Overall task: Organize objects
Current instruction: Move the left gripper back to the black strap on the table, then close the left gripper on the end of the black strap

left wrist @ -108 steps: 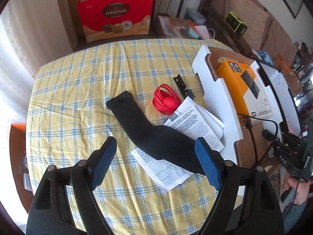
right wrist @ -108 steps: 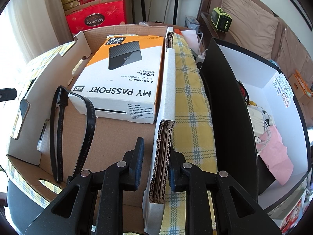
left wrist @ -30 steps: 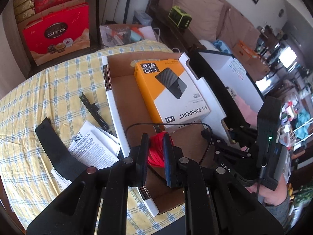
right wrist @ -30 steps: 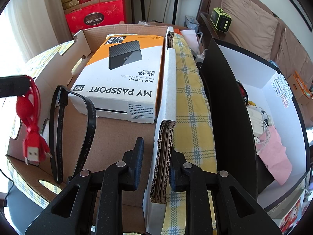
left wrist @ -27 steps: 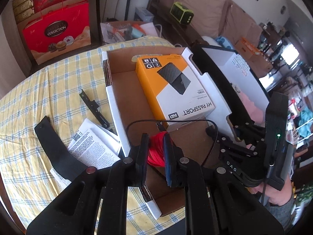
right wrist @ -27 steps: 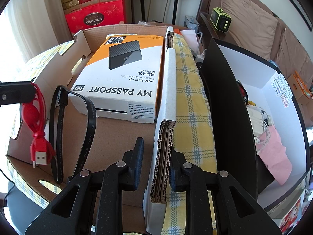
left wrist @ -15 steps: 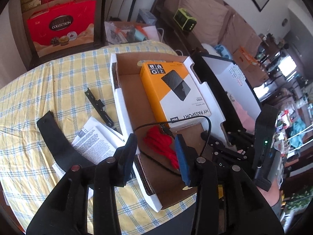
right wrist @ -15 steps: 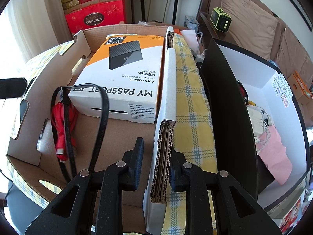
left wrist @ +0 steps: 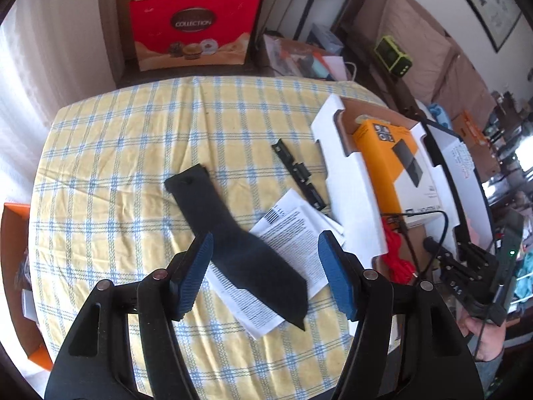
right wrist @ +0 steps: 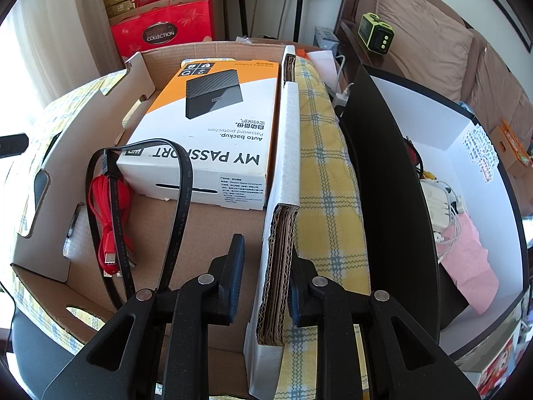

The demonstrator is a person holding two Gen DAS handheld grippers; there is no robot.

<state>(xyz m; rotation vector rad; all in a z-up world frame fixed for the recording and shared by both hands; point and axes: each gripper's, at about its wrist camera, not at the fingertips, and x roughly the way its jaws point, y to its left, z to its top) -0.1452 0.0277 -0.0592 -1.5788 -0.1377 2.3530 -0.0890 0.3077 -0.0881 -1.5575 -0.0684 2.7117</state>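
One coiled red cable (right wrist: pixel 108 200) lies inside the cardboard box (right wrist: pixel 40 206).

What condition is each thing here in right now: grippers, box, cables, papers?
left gripper: open, empty, jaws just opened
right gripper: shut on cardboard box wall
red cable: coiled, inside box
orange drive box: flat, inside box
papers: on tablecloth, under black sleeve

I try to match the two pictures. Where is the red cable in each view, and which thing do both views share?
Left wrist view: the red cable lies at the right, inside the cardboard box, partly behind its white wall.
Right wrist view: the red cable lies at lower left on the box floor, under a black cable.
Shared landmark: the orange and white package in the same box.
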